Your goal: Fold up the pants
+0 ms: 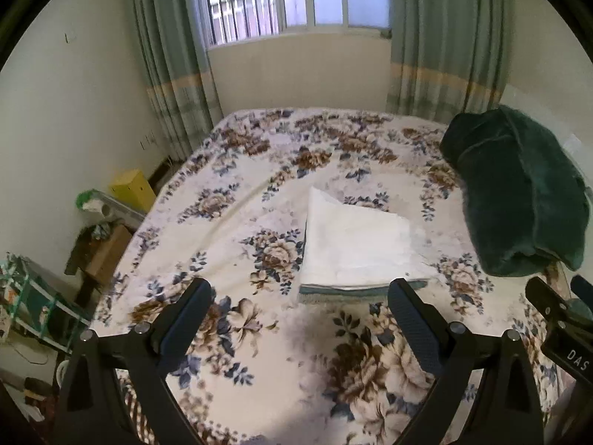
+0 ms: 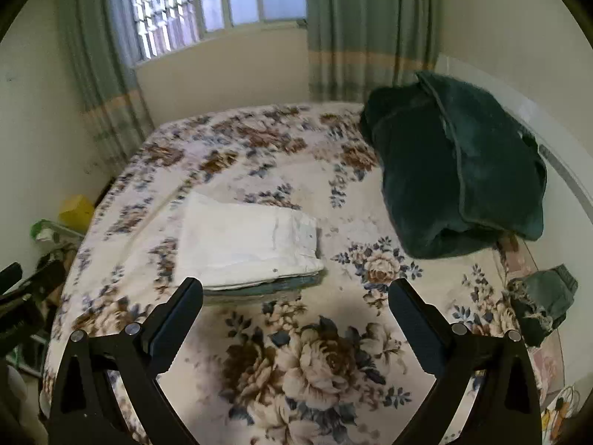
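1. Bed [image 1: 259, 170]: floral cover, the landmark.
2. Dark green blanket [image 1: 519, 193]: heaped at the bed's right edge.
3. Pants [image 1: 355, 244]: pale, folded flat at bed centre; likely soft, light, best pinched at the stacked near edge.
4. Left gripper [image 1: 300, 319], right gripper [image 2: 296, 315]: jaws wide, empty, above the bed's near side.

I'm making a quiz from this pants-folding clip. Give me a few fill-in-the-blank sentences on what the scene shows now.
1. The folded white pants lie on a bedspread printed with ____.
2. Both the left gripper and the right gripper have their jaws ____, with nothing between them.
3. The bundle beside the pants is dark ____ in colour.
4. Behind the bed, the curtains hang on both sides of a ____.

Missing words: flowers; open; green; window
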`<act>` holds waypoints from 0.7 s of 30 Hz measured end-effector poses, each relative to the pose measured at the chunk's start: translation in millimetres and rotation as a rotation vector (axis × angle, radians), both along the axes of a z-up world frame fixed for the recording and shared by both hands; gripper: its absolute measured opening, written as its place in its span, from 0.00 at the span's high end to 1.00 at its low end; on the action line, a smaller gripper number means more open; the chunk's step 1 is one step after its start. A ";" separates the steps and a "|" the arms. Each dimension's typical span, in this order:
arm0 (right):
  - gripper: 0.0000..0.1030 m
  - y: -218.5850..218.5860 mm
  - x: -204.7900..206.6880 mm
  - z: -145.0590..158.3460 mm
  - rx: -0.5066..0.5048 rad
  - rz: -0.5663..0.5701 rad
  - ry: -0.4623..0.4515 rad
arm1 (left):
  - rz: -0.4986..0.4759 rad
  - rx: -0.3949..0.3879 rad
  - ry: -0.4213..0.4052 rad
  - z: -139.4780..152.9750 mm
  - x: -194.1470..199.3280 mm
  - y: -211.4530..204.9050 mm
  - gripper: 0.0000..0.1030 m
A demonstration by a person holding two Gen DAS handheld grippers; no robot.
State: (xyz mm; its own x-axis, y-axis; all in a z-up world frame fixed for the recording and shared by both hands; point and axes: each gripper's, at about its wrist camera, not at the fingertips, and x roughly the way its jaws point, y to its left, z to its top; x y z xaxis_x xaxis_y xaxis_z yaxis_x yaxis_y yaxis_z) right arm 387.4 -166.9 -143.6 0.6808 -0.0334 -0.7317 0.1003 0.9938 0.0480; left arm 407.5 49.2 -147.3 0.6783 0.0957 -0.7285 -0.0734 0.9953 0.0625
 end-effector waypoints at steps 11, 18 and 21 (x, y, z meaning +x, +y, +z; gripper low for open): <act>0.01 3.5 -172.8 119.0 -0.029 0.093 -0.172 | 0.034 -0.001 -0.119 84.3 -139.7 -8.6 0.06; 0.01 4.2 -259.2 172.3 -0.022 0.109 -0.236 | 0.037 -0.012 -0.181 122.4 -196.7 -8.9 0.06; 0.01 7.9 -285.5 189.8 -0.033 0.109 -0.257 | 0.035 -0.007 -0.200 130.7 -209.0 -9.4 0.06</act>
